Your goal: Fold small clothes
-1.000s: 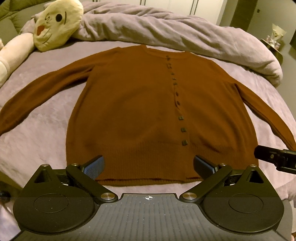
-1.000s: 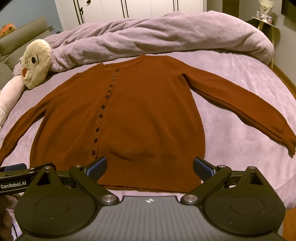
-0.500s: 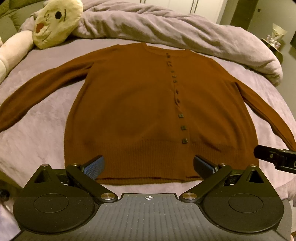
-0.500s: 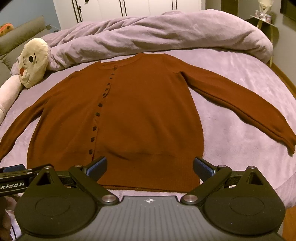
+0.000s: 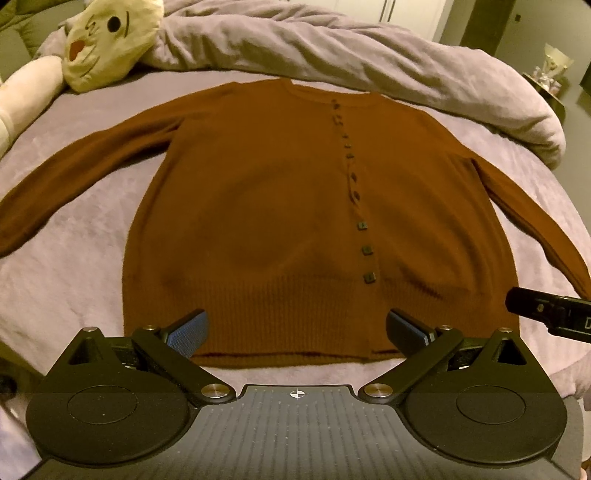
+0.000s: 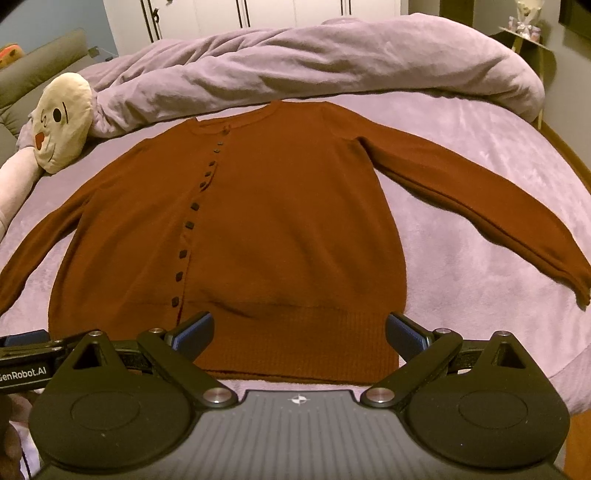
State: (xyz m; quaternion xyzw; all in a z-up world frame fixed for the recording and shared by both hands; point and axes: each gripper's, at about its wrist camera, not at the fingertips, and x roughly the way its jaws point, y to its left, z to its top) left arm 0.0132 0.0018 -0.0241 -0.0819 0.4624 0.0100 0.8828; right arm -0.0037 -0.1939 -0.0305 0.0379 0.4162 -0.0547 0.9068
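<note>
A brown buttoned cardigan (image 5: 258, 206) lies flat, front up, on the lilac bed, both sleeves spread outwards; it also shows in the right wrist view (image 6: 288, 221). My left gripper (image 5: 297, 328) is open and empty, hovering just above the cardigan's hem at its left half. My right gripper (image 6: 299, 328) is open and empty, above the hem at its right half. The tip of the right gripper (image 5: 546, 314) shows at the right edge of the left wrist view. The left gripper (image 6: 26, 365) shows at the lower left of the right wrist view.
A bunched lilac duvet (image 6: 314, 66) lies across the far side of the bed. A cream plush toy (image 5: 110, 40) rests at the far left. White wardrobe doors (image 6: 243, 14) stand behind. A small side table (image 6: 524, 37) stands at the far right.
Both grippers have moved slightly forward and up over the hem, so the cardigan sits lower and larger in view. Their jaws stay open.
</note>
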